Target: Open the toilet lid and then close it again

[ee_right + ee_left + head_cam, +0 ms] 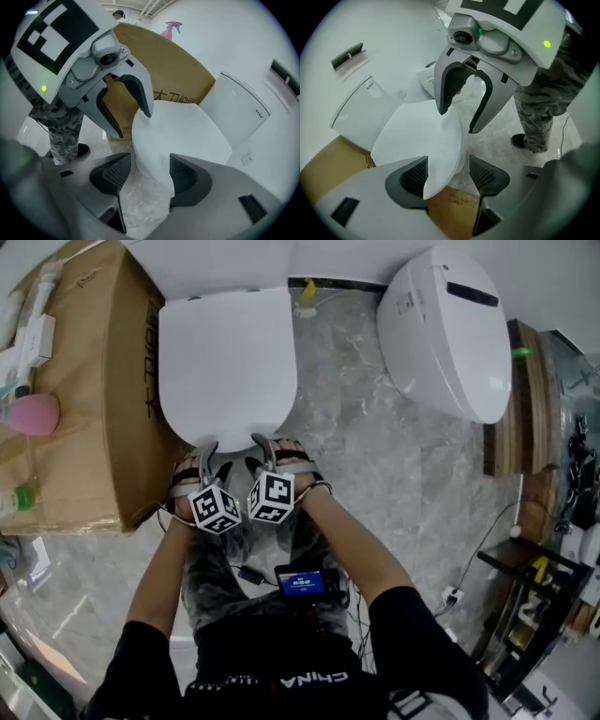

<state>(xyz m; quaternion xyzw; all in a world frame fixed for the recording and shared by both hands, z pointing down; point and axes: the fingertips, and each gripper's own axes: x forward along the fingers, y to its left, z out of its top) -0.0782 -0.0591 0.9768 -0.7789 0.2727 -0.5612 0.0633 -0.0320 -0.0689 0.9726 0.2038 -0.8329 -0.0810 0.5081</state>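
The white toilet lid (pixel 225 362) lies flat and closed on its bowl, seen from above in the head view. Both grippers sit side by side at its front rim. My left gripper (pixel 208 454) is open; in the left gripper view the lid (pixel 417 136) has its front edge between the jaws (pixel 449 174), close to the left pad (pixel 415 176) and clear of the other. My right gripper (pixel 263 444) is open too, and the rim of the lid (pixel 183 131) reaches between its jaws (pixel 150 174). Each gripper shows in the other's view, with spread fingers.
A large cardboard box (pixel 103 381) stands against the toilet's left side, with a pink object (pixel 33 413) and bottles on it. A second white toilet (pixel 450 329) stands to the right, then a wooden shelf (pixel 525 409). The person's legs are just behind the grippers.
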